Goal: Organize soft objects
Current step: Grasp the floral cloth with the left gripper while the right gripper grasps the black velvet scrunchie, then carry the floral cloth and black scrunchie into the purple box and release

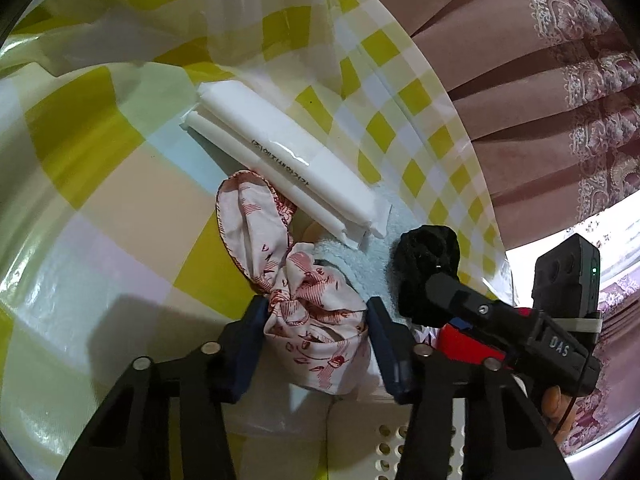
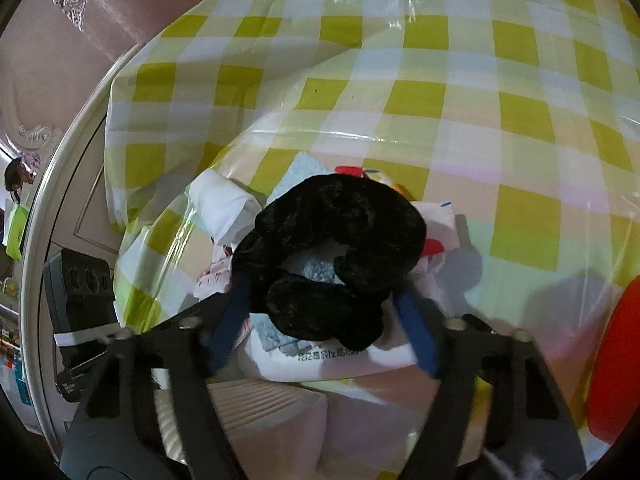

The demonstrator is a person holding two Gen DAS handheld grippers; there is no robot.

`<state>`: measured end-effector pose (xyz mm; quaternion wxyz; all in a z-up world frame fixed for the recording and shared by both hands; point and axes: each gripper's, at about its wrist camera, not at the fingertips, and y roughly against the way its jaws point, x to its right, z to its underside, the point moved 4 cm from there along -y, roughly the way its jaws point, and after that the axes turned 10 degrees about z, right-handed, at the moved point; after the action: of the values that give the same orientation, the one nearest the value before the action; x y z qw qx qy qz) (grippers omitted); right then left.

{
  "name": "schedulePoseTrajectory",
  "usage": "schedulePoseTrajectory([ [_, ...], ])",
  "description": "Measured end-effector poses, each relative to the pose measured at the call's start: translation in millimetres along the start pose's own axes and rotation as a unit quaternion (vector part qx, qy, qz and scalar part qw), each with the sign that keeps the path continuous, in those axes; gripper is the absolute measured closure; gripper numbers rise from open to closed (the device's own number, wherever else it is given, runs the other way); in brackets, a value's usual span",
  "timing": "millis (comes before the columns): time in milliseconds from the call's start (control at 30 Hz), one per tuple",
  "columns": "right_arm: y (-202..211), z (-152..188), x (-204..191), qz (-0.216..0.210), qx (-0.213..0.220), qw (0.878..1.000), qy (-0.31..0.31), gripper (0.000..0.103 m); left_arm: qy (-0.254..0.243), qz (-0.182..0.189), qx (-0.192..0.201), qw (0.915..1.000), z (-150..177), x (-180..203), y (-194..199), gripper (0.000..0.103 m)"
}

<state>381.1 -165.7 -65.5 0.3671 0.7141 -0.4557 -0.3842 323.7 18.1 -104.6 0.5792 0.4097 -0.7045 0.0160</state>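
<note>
Two grippers are down over a small heap of soft things on a table covered in a glossy yellow-and-white checked cloth (image 2: 400, 80), and I judge the step in hand to be the pick-up, one item per hand. My left gripper (image 1: 316, 312) has its blue pads pressed against both sides of a pink floral cloth (image 1: 308, 300), a thin cotton piece knotted into a loose bow, bunched and wrinkled between them. My right gripper (image 2: 320, 316) brackets a black scrunchie (image 2: 340, 256), a plush, velvety ring; its jaws stand partly closed, and the left pad meets the fabric, but I cannot tell whether the right pad is pressing. Both items rest on a pale blue towel (image 1: 368, 264) with a nubby pile, just beside a long white pack (image 1: 288, 160) in smooth, shiny plastic wrap with printed text. Below the heap, at the near table edge, sits a cream plastic basket (image 1: 360, 432) with a perforated wall and ribbed rim. Next, I judge, each grip must firm up enough that nothing slips, then lift clear of the towel without dragging it and carry toward the basket, the likely destination.
</note>
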Motion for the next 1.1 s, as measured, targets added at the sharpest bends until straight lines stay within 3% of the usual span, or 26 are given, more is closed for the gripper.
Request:
schedulePoseTrajectory([
  [33, -1, 1, 0, 0.001, 0.0, 1.0, 0.001, 0.054, -0.003, -0.002, -0.001, 1.0, 0, 0, -1, 0.063],
  [67, -1, 1, 1, 0.002, 0.001, 1.0, 0.001, 0.058, -0.005, -0.005, -0.003, 1.0, 1, 0, -2, 0.071],
  [233, 10, 1, 2, -0.002, 0.024, 1.0, 0.004, 0.075, -0.019, -0.031, 0.006, 0.9993, 1, -3, 2, 0.074],
  [733, 47, 22, 28, 0.017, 0.069, 0.997, -0.026, 0.078, -0.053, -0.092, 0.059, 0.9925, 4, -6, 38, 0.075],
  [1100, 79, 64, 47, 0.047, 0.093, 0.994, -0.039, 0.078, -0.065, -0.11, 0.093, 0.9874, 13, 4, 63, 0.075],
])
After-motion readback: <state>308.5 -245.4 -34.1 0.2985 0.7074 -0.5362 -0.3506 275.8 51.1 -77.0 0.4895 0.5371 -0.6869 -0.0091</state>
